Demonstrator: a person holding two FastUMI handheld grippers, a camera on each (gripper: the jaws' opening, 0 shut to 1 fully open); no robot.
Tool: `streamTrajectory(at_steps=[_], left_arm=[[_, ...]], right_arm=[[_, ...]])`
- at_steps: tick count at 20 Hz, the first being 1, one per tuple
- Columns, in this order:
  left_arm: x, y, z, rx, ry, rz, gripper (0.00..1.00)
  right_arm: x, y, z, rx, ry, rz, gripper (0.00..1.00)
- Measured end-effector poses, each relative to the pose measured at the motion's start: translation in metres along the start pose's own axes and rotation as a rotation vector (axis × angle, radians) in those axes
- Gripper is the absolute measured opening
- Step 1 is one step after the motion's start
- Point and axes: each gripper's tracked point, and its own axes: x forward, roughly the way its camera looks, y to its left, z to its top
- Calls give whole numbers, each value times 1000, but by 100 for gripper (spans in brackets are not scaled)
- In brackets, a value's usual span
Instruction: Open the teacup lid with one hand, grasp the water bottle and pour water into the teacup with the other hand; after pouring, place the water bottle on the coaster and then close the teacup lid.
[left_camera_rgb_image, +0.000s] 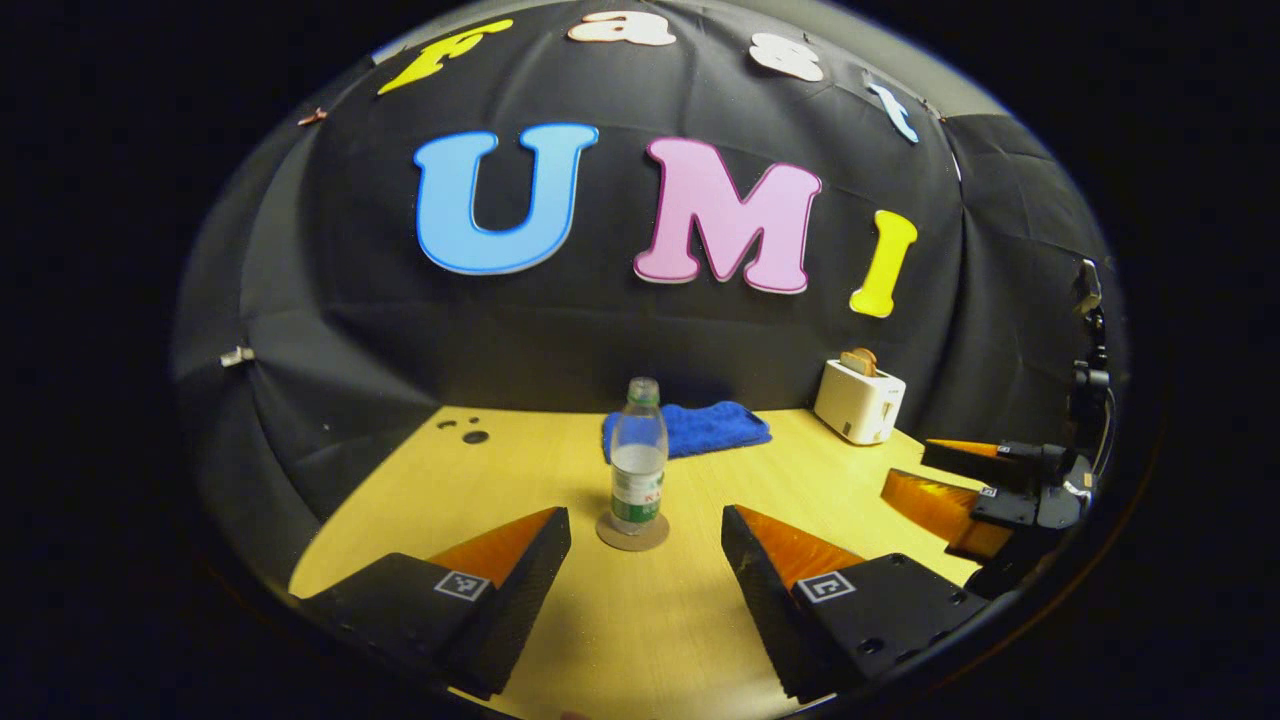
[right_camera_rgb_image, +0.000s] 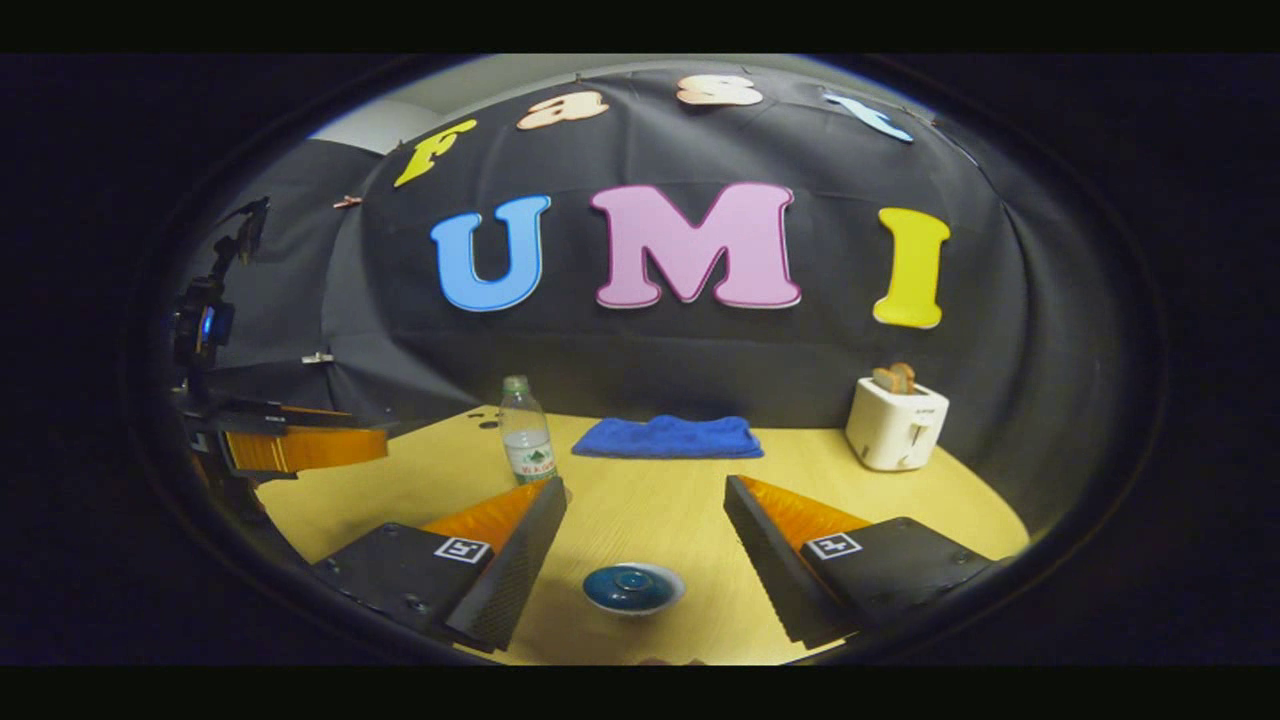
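A clear water bottle (left_camera_rgb_image: 638, 455) with a green label stands upright on a round brown coaster (left_camera_rgb_image: 632, 532) in the middle of the wooden table. My left gripper (left_camera_rgb_image: 645, 520) is open, a short way in front of the bottle and not touching it. In the right gripper view the bottle (right_camera_rgb_image: 526, 435) stands behind the left finger. A blue teacup (right_camera_rgb_image: 633, 587) with its lid on sits low between the fingers of my open right gripper (right_camera_rgb_image: 645, 500), which is above it and apart from it. Each gripper also appears in the other's view: the right gripper (left_camera_rgb_image: 985, 490) and the left gripper (right_camera_rgb_image: 290, 445).
A folded blue towel (left_camera_rgb_image: 690, 428) lies at the back of the table (left_camera_rgb_image: 820, 480) by the cloth wall. A white toaster (left_camera_rgb_image: 858, 400) with toast in it stands at the back right. Small dark holes (left_camera_rgb_image: 470, 432) mark the table's back left.
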Motion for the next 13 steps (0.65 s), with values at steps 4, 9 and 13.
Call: streamTrajectory(at_steps=[4,9,13], left_arm=[[-9,15,36,9,-97,93,95],[-22,16,54,14,-146,104,95],[-28,13,57,2,-159,101,95]], right_arm=[[-25,-14,63,-16,-49,-71,98],[-58,-13,111,13,-81,-134,98],[-79,1,118,7,-79,-158,98]])
